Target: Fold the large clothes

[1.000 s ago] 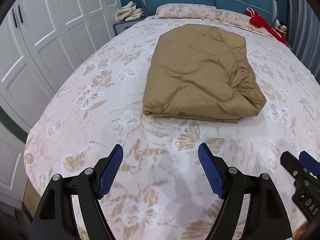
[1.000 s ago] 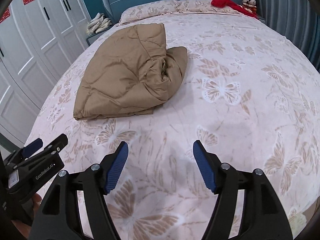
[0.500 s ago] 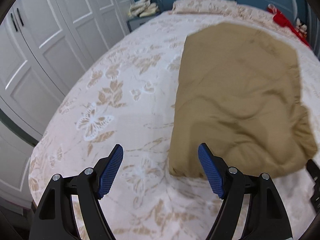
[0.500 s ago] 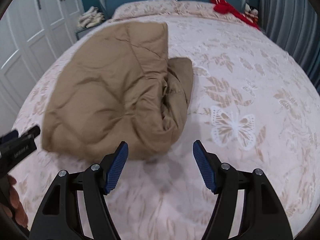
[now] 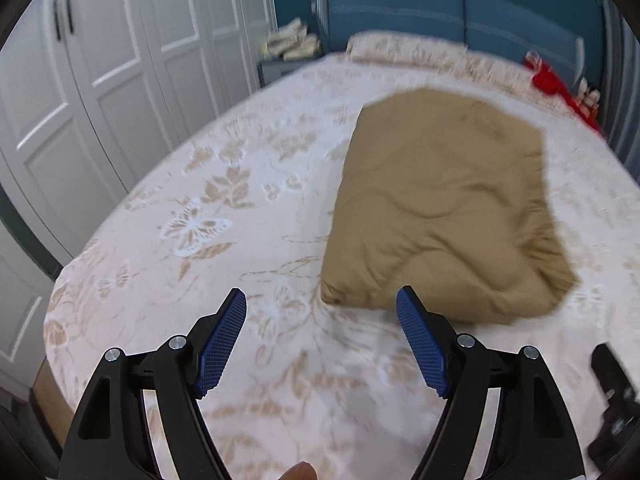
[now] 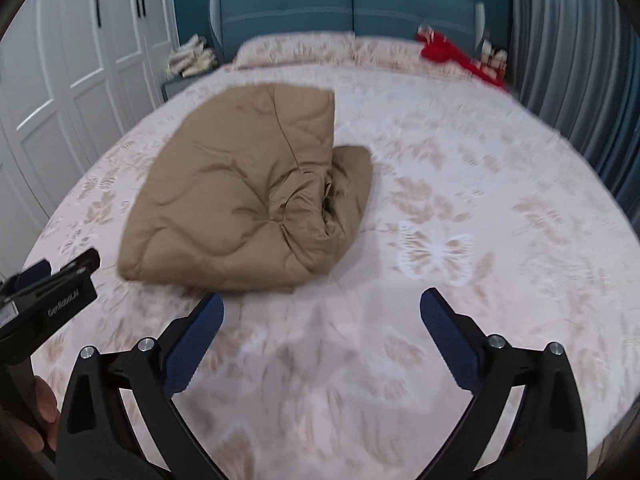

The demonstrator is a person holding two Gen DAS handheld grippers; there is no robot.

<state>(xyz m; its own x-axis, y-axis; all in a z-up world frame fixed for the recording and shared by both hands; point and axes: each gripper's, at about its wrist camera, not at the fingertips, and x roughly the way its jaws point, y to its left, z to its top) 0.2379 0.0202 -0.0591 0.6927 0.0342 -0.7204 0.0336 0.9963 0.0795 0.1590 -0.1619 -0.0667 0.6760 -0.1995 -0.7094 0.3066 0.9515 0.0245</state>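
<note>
Bed (image 5: 248, 360) (image 6: 460, 184), butterfly-and-leaf print cover in pink and tan, fills the ground ahead of both tools. Both views motion-blurred.

White panelled wardrobe (image 5: 100, 92) (image 6: 72, 76) runs along the left of both tools; red paper cut-outs on its upper doors in the right wrist view.

Blue padded headboard (image 5: 448, 12) (image 6: 348, 8) far ahead, patterned pillows (image 5: 404, 46) (image 6: 296, 46) against it. Grey curtain (image 6: 576, 64) off to the right.

Tan quilted jacket (image 5: 436, 216) (image 6: 248, 196), folded into a bulky packet, lies flat on the bed. From the left gripper it sits ahead and right, its near-left corner just beyond the right finger. From the right gripper it sits ahead and left, near edge just beyond the left finger; a rumpled roll of fabric bulges on its right side. Neither tool touches it.

Red fabric item (image 5: 556, 84) (image 6: 448, 50) far ahead right, by the headboard. Stack of pale folded items (image 5: 292, 40) (image 6: 192, 58) on a nightstand, far ahead left.

Left gripper (image 5: 320, 344): fingers spread wide, nothing between them, above the bedcover. Also visible at the left edge of the right wrist view (image 6: 48, 296).

Right gripper (image 6: 322, 344): fingers spread wide, holding nothing. A piece of it shows at the lower right of the left wrist view (image 5: 612, 392).
</note>
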